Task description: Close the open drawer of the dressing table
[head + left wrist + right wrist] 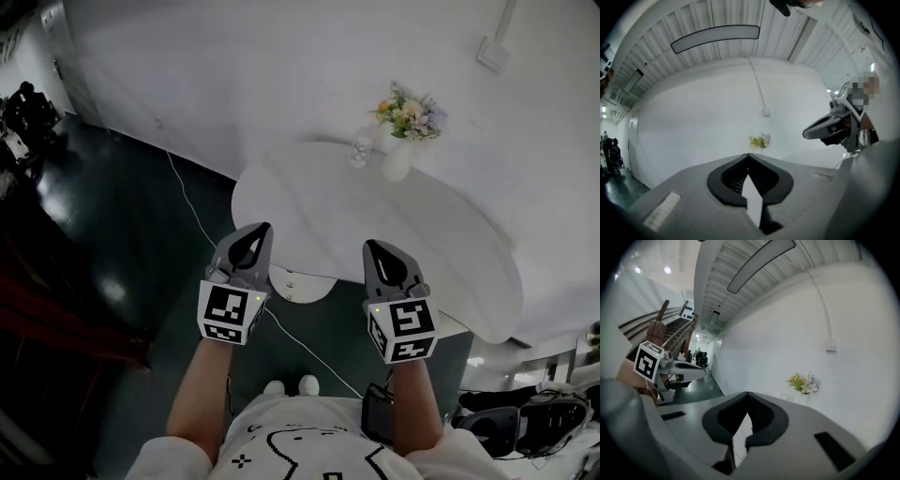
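While on table (450,253), vase (397,159) beside jar (360,150).

I'm facing a plain white wall (281,66) across the far side. A small white box (492,53) is mounted on it at the right, with a thin conduit (507,17) running up from it. The floor (103,253) is dark and glossy, with pale reflections on the left, and a white cable (192,214) trails across it. Overhead, a ribbed white ceiling (689,21) carries a long narrow light fitting (715,38). Off to the left I can see a wooden staircase (670,329) under round ceiling spots (668,270).
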Available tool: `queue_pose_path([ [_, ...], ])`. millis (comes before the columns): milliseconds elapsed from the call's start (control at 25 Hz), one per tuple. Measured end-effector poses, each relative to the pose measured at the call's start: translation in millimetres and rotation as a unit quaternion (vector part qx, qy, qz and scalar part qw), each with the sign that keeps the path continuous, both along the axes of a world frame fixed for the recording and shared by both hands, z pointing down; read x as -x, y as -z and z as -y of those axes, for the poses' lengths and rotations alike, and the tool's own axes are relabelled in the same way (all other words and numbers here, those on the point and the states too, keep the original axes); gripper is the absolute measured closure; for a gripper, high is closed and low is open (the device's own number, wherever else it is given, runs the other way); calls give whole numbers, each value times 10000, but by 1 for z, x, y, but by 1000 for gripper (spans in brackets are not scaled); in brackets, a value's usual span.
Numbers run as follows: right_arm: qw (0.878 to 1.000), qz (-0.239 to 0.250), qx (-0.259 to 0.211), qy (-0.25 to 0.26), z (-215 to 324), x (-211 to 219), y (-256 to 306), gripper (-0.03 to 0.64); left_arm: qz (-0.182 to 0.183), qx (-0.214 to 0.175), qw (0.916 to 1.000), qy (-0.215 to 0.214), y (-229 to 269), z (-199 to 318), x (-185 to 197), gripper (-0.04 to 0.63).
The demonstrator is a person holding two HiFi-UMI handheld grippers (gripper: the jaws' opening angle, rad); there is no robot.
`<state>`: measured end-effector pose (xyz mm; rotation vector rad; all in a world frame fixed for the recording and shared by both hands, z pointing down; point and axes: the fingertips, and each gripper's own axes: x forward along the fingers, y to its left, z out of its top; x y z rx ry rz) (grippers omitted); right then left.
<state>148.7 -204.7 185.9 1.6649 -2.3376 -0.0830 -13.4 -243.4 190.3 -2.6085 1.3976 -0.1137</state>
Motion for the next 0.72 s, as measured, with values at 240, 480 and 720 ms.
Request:
queue_pose_path([
  [240, 9984, 107, -526, 161, -11, 6, 46, 617, -15, -380, 9991, 168, 45, -13, 15, 578],
  [480, 9955, -24, -942, 45, -17, -2, 82, 617, -159, -677, 9970, 349, 79, -18, 30, 578],
  [720, 9869, -127, -1562, -380, -29, -20, 109, 617, -509, -890, 9942, 333, 108, -30, 36, 578],
])
